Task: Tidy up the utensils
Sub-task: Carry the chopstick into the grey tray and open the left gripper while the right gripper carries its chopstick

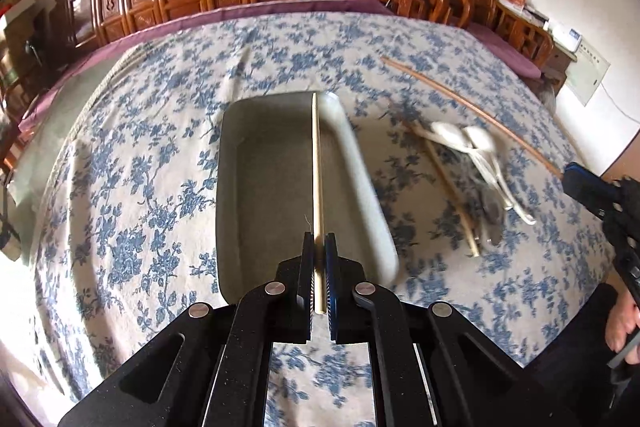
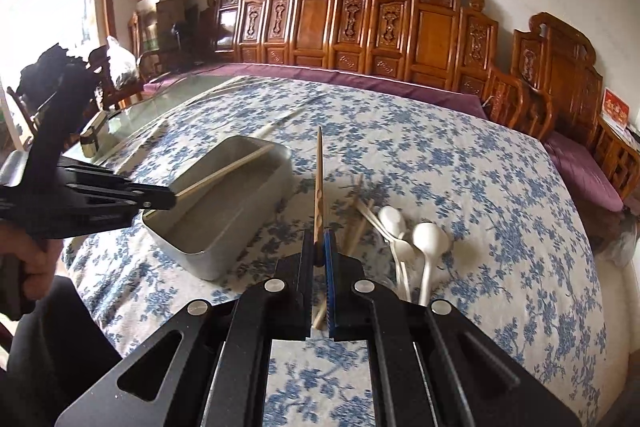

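Left wrist view: my left gripper (image 1: pixel 320 241) angles steeply down over the grey tray (image 1: pixel 256 187), clamped on a pale chopstick (image 1: pixel 317 163) pointing along the tray. My right gripper (image 2: pixel 319 239) tilts down, clamped on a brown patterned chopstick (image 2: pixel 320 187); its near end is hidden between the pads. Beside the tray, white spoons (image 2: pixel 416 239) and loose chopsticks (image 2: pixel 360 219) lie in a heap, blurred in the left view, on the blue-flowered worktop cloth (image 2: pixel 480 187). Carved wooden chairs (image 2: pixel 360 23) line the wall.
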Demonstrator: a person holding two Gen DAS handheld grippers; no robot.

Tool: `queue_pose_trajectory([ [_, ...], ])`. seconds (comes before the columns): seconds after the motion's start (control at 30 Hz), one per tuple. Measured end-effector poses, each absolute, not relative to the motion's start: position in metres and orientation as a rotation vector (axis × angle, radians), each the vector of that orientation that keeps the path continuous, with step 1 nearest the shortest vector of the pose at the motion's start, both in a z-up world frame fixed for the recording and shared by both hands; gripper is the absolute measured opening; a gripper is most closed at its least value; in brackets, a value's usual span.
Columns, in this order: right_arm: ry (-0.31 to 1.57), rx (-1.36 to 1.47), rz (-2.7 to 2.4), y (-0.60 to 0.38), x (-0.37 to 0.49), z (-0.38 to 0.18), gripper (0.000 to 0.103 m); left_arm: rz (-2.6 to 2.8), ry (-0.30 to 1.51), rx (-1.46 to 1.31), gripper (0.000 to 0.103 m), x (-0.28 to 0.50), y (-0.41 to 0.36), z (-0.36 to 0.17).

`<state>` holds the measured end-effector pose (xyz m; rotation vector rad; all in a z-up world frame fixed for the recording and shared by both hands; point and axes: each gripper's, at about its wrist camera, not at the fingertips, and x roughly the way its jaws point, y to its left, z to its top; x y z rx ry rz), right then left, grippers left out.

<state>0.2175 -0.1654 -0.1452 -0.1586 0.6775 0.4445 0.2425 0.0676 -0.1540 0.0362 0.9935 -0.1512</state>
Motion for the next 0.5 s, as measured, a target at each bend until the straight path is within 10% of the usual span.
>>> queue_pose_trajectory([
  [0.5,0.707,-0.207,0.476,-0.135,0.213,-0.147,0.006,-0.123,1.059,0.019,0.005,0.273,0.089,-0.177],
])
